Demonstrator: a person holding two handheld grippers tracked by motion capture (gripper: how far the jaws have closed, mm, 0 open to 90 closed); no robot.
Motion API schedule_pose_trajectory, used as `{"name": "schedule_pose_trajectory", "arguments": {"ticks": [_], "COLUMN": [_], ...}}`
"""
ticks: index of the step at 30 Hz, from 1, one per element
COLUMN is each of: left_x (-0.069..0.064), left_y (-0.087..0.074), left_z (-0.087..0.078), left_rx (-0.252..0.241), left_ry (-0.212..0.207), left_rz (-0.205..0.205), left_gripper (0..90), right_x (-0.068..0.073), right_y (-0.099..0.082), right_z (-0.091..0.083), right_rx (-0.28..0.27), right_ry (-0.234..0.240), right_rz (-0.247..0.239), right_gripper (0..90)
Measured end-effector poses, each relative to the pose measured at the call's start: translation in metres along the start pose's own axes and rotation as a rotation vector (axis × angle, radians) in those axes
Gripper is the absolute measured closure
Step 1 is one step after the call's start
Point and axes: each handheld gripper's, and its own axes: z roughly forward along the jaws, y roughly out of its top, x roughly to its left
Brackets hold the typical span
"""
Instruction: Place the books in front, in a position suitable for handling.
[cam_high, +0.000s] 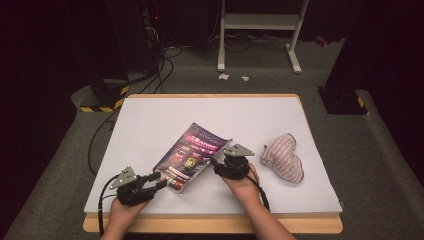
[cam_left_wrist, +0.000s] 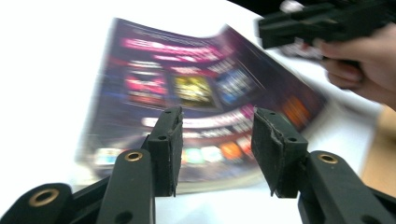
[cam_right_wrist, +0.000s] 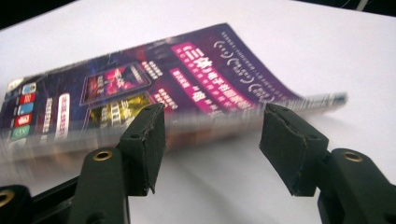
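Note:
A paperback book (cam_high: 192, 155) with a purple cover lies slantwise in the middle of the white table (cam_high: 150, 120), its right-hand edge curled up a little. My left gripper (cam_high: 159, 181) sits at the book's near corner, pointing at it, jaws open with nothing between the pads. In the left gripper view the book (cam_left_wrist: 196, 93) lies just beyond the left gripper (cam_left_wrist: 215, 144), and the right gripper (cam_left_wrist: 317, 23) shows at the top right. My right gripper (cam_high: 216, 162) is beside the book's right edge, open. In the right gripper view the book (cam_right_wrist: 154, 88) lies just ahead of the right gripper (cam_right_wrist: 212, 140).
A striped pink and white fabric pouch (cam_high: 283, 156) lies on the table to the right of my right hand. Beyond the table's far edge stand a white frame (cam_high: 260, 30) and dark equipment with cables (cam_high: 150, 75) on the floor.

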Motion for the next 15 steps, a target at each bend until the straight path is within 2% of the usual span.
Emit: {"name": "schedule_pose_trajectory", "arguments": {"ticks": [4,8,13,15], "left_x": [0.008,0.011,0.017,0.019], "left_y": [0.002,0.004,0.008,0.010], "left_z": [0.001,0.005,0.014,0.019], "left_rx": [0.004,0.025,0.087,0.116], "left_ry": [0.062,0.128,0.223,0.243], "left_rz": [-0.030,-0.027,0.001,0.008], "left_gripper": [53.7,52.8,49.9,48.8], "right_x": [-0.003,-0.001,-0.004,-0.007], "right_y": [0.001,-0.002,-0.007,-0.011], "right_z": [-0.001,-0.001,-0.007,-0.009], "right_rx": [0.002,0.010,0.018,0.033], "right_ry": [-0.005,-0.015,-0.030,-0.036], "right_rz": [0.009,-0.004,-0.004,0.000], "right_gripper": [40.4,40.3,39.8,39.4]}}
